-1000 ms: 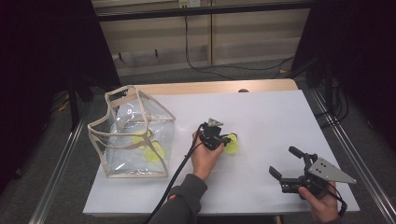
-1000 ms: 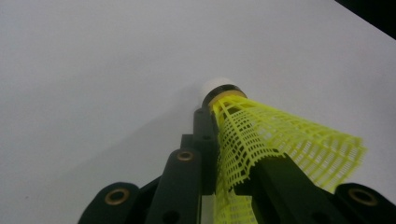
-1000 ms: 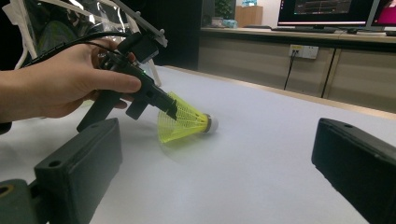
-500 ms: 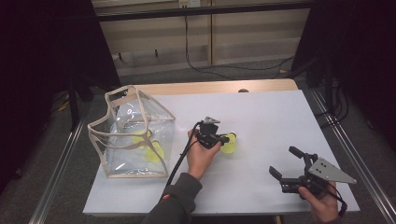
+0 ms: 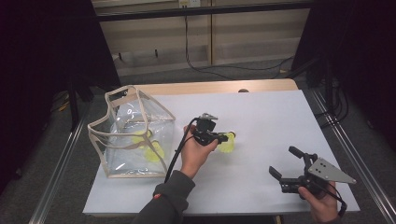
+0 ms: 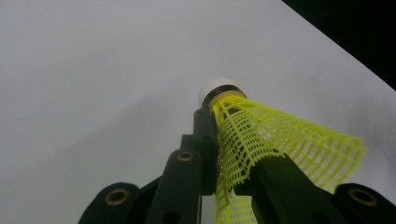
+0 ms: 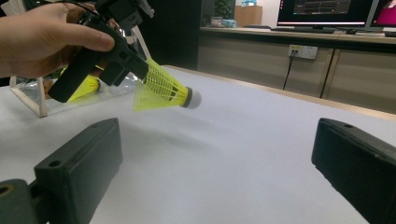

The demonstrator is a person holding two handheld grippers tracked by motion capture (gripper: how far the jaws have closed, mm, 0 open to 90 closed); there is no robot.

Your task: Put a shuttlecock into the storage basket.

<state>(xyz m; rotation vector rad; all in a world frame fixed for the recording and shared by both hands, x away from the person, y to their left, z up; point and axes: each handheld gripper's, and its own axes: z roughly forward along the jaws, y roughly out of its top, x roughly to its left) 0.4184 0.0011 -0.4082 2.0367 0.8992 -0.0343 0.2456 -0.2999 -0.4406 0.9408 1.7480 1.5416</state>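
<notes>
My left gripper (image 5: 223,138) is shut on a yellow mesh shuttlecock (image 5: 228,143) with a white cork tip and holds it a little above the white table (image 5: 271,116). In the left gripper view the jaws pinch the skirt of the shuttlecock (image 6: 285,144), with the cork pointing away. The right gripper view shows that shuttlecock (image 7: 161,91) hanging clear of the table, tip to the right. My right gripper (image 5: 285,161) rests near the front right corner, open, with nothing between its fingers (image 7: 81,163).
A clear bag with beige trim (image 5: 133,135) stands open at the left with yellow shuttlecocks (image 5: 152,151) inside. Metal rails (image 5: 348,144) run along both sides of the table. A wooden strip (image 5: 219,86) borders the far edge.
My left gripper has risen a little with the shuttlecock and drifted slightly towards the bag. The right gripper has stayed where it was.
</notes>
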